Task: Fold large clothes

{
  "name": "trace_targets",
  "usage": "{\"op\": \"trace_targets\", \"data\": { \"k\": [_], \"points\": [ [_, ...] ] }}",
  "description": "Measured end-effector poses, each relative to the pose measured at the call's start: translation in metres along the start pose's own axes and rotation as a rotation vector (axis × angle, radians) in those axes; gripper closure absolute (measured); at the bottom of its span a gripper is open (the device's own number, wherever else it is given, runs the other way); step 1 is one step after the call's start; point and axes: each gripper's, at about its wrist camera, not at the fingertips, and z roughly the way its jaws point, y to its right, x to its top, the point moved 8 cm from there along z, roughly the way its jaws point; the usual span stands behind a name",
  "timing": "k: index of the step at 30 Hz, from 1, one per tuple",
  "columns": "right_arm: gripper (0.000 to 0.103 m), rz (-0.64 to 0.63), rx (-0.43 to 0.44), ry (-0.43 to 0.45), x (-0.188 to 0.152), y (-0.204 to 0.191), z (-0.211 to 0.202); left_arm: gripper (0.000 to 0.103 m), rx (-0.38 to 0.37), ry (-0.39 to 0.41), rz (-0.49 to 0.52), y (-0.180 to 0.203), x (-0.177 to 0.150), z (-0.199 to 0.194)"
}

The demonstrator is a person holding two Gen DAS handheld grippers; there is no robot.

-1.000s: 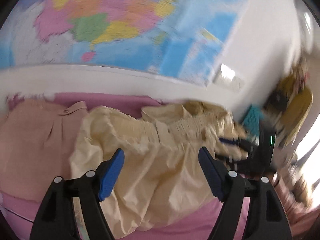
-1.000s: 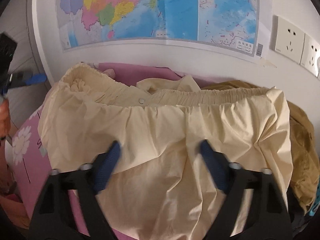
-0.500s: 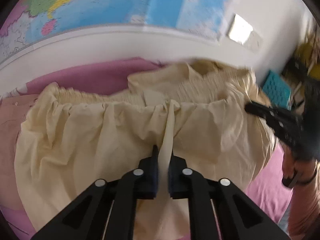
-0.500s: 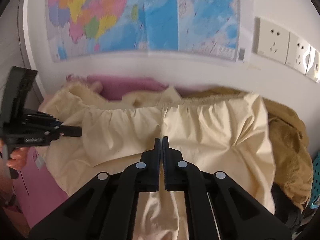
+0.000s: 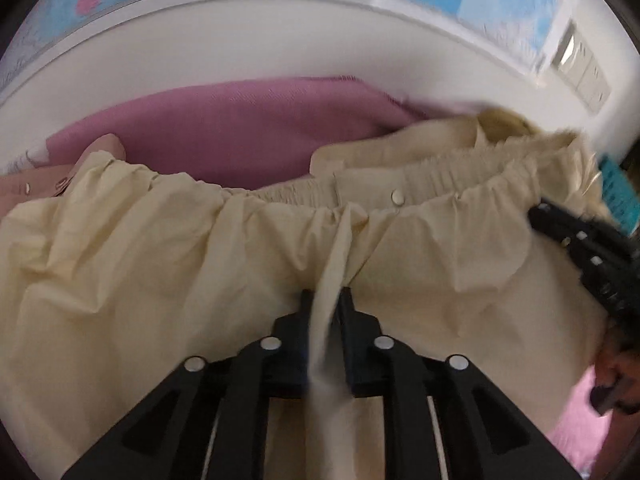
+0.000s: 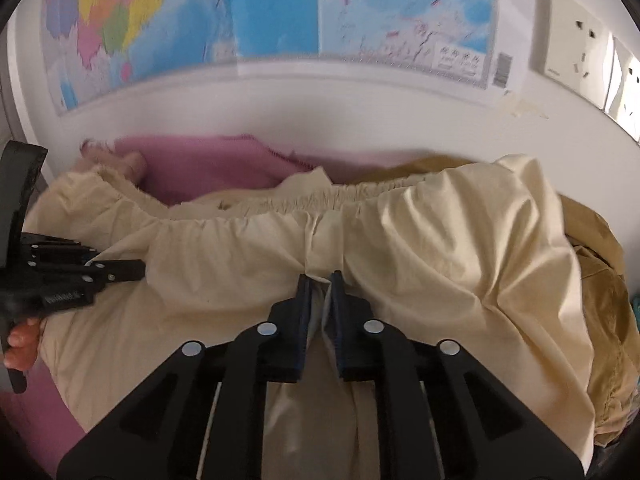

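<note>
Two hand-held grippers level, pinching cream trousers

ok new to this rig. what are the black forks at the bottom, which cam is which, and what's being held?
The black forks are hand-held two-finger grippers, one per hand, each carrying a fisheye camera that looks along its fingers. One view is from the left gripper, the other from the right gripper. Both are shut on pinched folds of the cream garment, just below its elastic waistband. It lies on a pink sheet, with a brown garment on the right. Each view also catches the other gripper at its edge.
</note>
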Motion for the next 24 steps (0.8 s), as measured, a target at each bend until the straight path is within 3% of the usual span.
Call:
{"op": "trace_targets", "data": {
  "k": [1, 3, 5, 7, 10, 14, 16, 18, 19, 22, 24],
  "points": [
    [0.085, -0.008, 0.008, -0.003, -0.001, -0.002, -0.004, 0.087, 0.010, 0.006, 0.009, 0.001, -0.001, -0.001],
    [0.058, -0.014, 0.016, 0.012, 0.000, -0.005, -0.017, 0.086, 0.015, 0.017, 0.015, 0.001, -0.001, -0.006],
    [0.047, -0.020, 0.028, 0.072, -0.002, -0.005, -0.041, 0.085, 0.007, 0.028, 0.016, 0.001, -0.002, -0.013],
    [0.047, -0.049, 0.039, 0.110, -0.006, -0.008, -0.063, 0.084, 0.000, 0.057, 0.026, 0.000, -0.006, -0.025],
    [0.048, -0.078, 0.030, 0.118, -0.015, -0.008, -0.075, 0.071, -0.020, 0.149, 0.052, -0.005, -0.016, -0.058],
    [0.056, -0.027, 0.012, 0.056, -0.025, 0.011, -0.051, 0.068, -0.012, 0.244, 0.042, -0.019, -0.035, -0.092],
    [0.058, 0.010, 0.013, 0.032, -0.031, 0.023, -0.033, 0.073, -0.025, 0.216, -0.016, -0.044, -0.043, -0.088],
    [0.057, 0.007, 0.020, 0.027, -0.039, 0.027, -0.019, 0.096, -0.015, 0.174, -0.073, -0.068, -0.049, -0.073],
    [0.056, 0.018, 0.026, 0.025, -0.041, 0.029, -0.015, 0.101, -0.018, 0.154, -0.106, -0.082, -0.051, -0.062],
    [0.056, 0.046, 0.036, 0.019, -0.042, 0.030, -0.017, 0.100, -0.144, 0.133, -0.206, -0.102, -0.056, -0.048],
    [0.055, 0.095, 0.066, 0.014, -0.041, 0.034, -0.031, 0.101, -0.152, 0.149, -0.208, -0.103, -0.059, -0.056]
  ]
}}
